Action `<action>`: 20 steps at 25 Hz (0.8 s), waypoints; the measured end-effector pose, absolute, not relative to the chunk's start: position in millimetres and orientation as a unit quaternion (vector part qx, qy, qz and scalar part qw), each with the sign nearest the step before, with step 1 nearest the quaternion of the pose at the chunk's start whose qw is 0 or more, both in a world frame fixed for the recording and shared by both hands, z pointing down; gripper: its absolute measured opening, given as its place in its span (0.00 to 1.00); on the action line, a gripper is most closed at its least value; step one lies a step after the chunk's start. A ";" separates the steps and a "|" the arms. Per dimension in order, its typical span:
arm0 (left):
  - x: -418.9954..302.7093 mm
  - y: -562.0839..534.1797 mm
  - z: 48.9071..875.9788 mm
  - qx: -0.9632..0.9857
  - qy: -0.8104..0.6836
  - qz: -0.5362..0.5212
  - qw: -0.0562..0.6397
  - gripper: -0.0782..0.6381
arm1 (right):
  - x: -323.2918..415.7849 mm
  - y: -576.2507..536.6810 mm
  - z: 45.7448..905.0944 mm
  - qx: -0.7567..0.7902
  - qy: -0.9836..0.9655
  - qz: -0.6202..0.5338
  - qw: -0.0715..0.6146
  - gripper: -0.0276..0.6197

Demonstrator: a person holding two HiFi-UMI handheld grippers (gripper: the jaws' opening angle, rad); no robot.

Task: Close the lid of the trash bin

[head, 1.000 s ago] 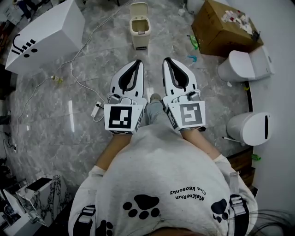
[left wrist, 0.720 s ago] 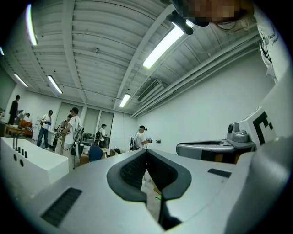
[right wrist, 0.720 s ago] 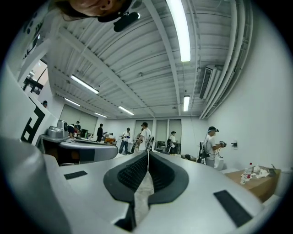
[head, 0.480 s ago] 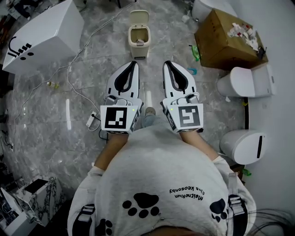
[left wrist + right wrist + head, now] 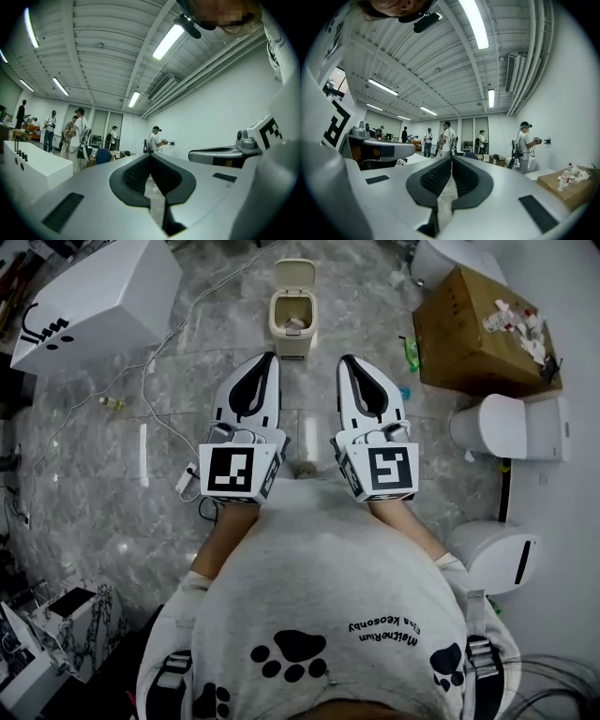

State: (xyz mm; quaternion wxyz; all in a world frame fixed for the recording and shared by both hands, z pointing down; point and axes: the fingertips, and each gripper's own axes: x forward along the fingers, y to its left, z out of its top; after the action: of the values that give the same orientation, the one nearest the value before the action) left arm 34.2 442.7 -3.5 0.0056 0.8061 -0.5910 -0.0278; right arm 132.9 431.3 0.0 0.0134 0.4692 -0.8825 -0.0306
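Both my grippers point level out in front of me, side by side with a gap between them. My left gripper [image 5: 272,356] has its jaws pressed together with nothing between them; the left gripper view shows the dark ribbed pads meeting at the tip. My right gripper [image 5: 343,359] is the same, jaws together and empty.

The trash bin [image 5: 293,329] is beige and stands upright on the grey marble floor [image 5: 94,502] ahead of me. From the head view it shows just beyond the gap between the two gripper tips. Its lid [image 5: 295,275] is tipped up and back on the far side, so the bin is open, and something pale lies inside. Neither gripper touches the bin or the lid.

To my right, past the right gripper, a cardboard box [image 5: 487,329] sits open with crumpled white scraps on top. Nearer me on that side stand two white toilets [image 5: 511,427]. Off to my left is a big white box [image 5: 94,301], and a white cable [image 5: 150,395] snakes across the floor from it towards a power strip [image 5: 187,479] beside my left gripper.

Looking along the jaws, I see a long white room with ceiling strip lights [image 5: 474,21] and several people [image 5: 77,136] standing at the far end.
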 end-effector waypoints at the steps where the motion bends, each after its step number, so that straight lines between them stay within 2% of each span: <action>1: 33.0 437.8 -1.4 0.806 -0.592 -0.028 0.008 0.14 | 132.3 427.4 2.3 0.468 -0.883 -0.031 0.015 0.09; 11: 3.8 347.9 19.8 0.813 -0.581 -0.028 0.024 0.14 | 110.6 341.1 18.7 0.484 -0.875 -0.028 0.023 0.09; 20: -42.5 166.6 30.9 0.836 -0.548 -0.027 0.030 0.14 | 55.7 172.0 22.5 0.501 -0.864 -0.039 0.033 0.09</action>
State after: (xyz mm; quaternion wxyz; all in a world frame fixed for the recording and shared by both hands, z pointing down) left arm -42.5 166.6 30.9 0.0301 0.8357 -0.5477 -0.0266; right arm 55.7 172.0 22.5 0.0329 0.5005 -0.8642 -0.0395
